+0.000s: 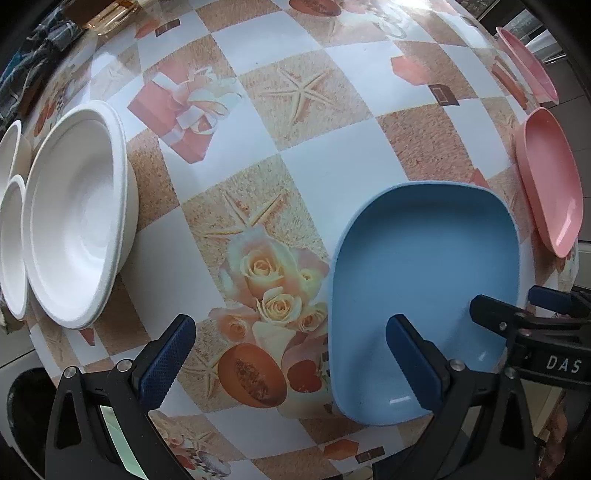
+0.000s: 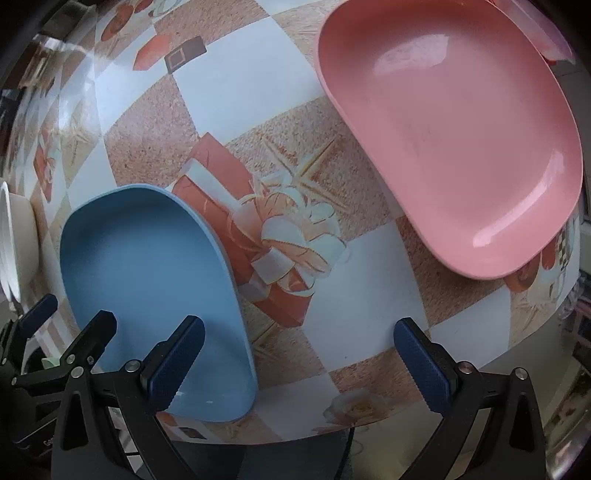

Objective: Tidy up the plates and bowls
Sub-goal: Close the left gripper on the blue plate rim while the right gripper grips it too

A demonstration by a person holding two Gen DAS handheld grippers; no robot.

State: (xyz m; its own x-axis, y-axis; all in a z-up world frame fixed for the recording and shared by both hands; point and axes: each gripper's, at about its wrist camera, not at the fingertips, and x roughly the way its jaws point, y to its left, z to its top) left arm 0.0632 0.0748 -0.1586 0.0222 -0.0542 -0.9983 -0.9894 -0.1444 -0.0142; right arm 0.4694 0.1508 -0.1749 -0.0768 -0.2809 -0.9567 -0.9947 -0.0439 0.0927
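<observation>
A blue plate [image 1: 424, 266] lies flat on the patterned table, near its front edge. My left gripper [image 1: 291, 362] is open, with its right finger [image 1: 413, 362] above the plate's near part and its left finger over bare tablecloth. My right gripper [image 2: 301, 365] is open too, and its left finger [image 2: 177, 365] hangs over the blue plate's [image 2: 147, 258] right side. A pink plate [image 2: 450, 129] rests further right, with a second pink plate [image 2: 546, 37] behind it. Stacked white bowls [image 1: 74, 214] sit at the left. Neither gripper holds anything.
Two smaller white bowls [image 1: 13, 240] stand at the far left edge. The table [image 1: 332, 166] carries a checkered cloth with roses and starfish. A glass object [image 1: 110, 14] is at the back left. Each gripper appears in the other's view: right [image 1: 517, 301], left [image 2: 70, 317].
</observation>
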